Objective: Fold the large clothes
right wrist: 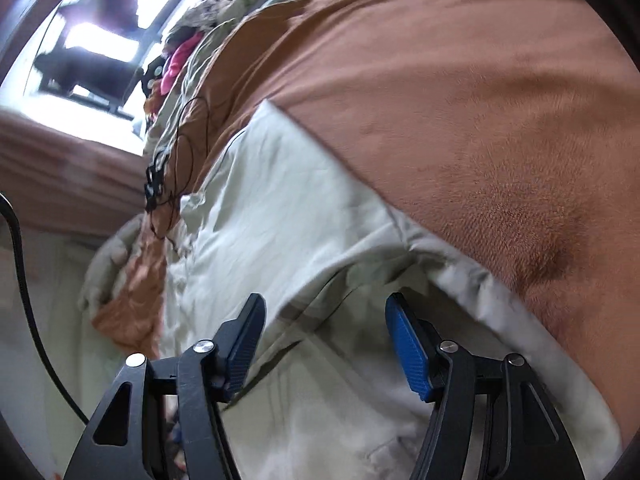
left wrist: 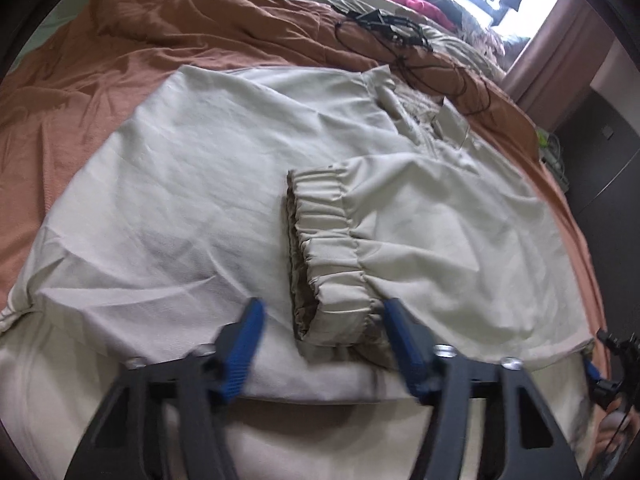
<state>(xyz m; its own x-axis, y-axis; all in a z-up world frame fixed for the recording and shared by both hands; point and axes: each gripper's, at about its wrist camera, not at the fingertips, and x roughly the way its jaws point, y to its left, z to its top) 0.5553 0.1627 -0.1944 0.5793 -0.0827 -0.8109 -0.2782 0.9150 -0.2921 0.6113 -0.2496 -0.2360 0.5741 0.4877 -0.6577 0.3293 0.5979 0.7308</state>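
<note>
A large cream jacket (left wrist: pixel 192 184) lies spread on the bed. One sleeve is folded across its body, and the elastic cuff (left wrist: pixel 324 256) lies near the middle. My left gripper (left wrist: pixel 322 312) is open, and its blue pads stand on either side of the cuff's near end, just above the fabric. My right gripper (right wrist: pixel 324 312) is open and close over the same cream jacket (right wrist: pixel 280 208) near its edge, holding nothing. The right gripper also shows at the right edge of the left wrist view (left wrist: pixel 608 360).
A rust-orange blanket (left wrist: pixel 100 72) covers the bed around the jacket. A black cable tangle (left wrist: pixel 400 36) lies beyond the collar. Pink and mixed clothes (left wrist: pixel 416 0) are piled near the bright window. A dark cabinet (left wrist: pixel 600 152) stands to the right.
</note>
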